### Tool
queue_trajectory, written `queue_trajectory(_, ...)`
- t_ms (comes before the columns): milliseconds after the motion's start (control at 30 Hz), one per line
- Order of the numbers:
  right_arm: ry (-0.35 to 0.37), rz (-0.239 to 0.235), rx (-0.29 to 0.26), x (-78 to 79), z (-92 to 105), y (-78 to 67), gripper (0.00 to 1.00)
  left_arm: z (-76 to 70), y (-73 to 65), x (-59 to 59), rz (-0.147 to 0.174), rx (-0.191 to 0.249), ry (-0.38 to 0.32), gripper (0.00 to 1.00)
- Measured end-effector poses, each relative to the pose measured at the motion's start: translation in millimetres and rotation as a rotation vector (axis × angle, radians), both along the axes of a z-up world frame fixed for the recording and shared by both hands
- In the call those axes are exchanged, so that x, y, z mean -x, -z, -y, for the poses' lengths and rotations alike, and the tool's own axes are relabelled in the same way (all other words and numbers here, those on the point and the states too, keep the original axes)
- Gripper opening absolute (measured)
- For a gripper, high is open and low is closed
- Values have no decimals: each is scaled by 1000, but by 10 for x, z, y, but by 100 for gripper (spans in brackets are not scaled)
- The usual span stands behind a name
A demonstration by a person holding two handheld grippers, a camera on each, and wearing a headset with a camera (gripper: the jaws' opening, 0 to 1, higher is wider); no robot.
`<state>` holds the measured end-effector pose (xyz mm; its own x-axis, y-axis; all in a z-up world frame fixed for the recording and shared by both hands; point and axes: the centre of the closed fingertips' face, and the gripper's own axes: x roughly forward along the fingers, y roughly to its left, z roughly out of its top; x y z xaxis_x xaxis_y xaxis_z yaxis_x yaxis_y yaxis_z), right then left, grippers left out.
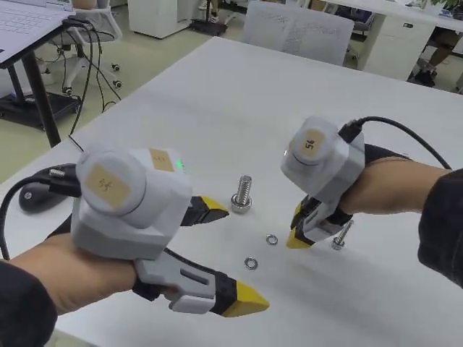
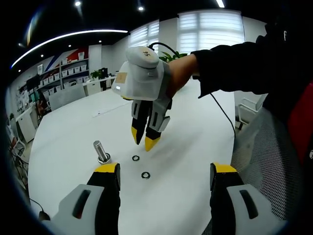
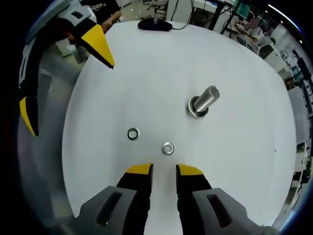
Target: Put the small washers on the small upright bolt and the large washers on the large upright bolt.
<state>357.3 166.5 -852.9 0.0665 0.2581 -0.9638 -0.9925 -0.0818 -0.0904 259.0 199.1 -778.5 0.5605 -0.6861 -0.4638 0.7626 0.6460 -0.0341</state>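
Right claw point(image 3: 164, 169), barely parted and empty, has the nearer small washer point(image 3: 167, 148) flat on the tabletop point(image 3: 146, 73) dead ahead; left claw point(image 2: 165, 169) is spread wide, farther off.

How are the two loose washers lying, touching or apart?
Apart. The right gripper view shows a strip of bare table between the nearer washer and the farther washer.

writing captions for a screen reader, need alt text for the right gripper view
Two small washers lie flat on a white table just ahead of the right gripper, whose jaws stand slightly apart. An upright bolt stands beyond them to the right, and the open left gripper shows at upper left.
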Motion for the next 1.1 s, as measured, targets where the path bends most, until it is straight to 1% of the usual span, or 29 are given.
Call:
queue_trajectory(100,-8,-4,-4,-6,-68,16,20,-4,3,5,-1,0,-1,74)
queue_trajectory(167,-8,-13,-2,-14,-100,54,20,-7,4,9,-2,0,-2,74)
queue_trajectory(267,-15,-15,9,-16,-114,105,20,-12,5,16,-2,-1,-3,74)
queue_trajectory(533,-17,-29,14,-15,-146,191,20,-19,9,34,-4,-3,-5,74)
queue_trajectory(967,-17,-41,19,-16,-162,254,19,-19,26,42,-11,-4,-8,74)
queue_trajectory(1100,-13,-47,14,-18,-168,253,19,-19,28,39,-12,-5,-7,74)
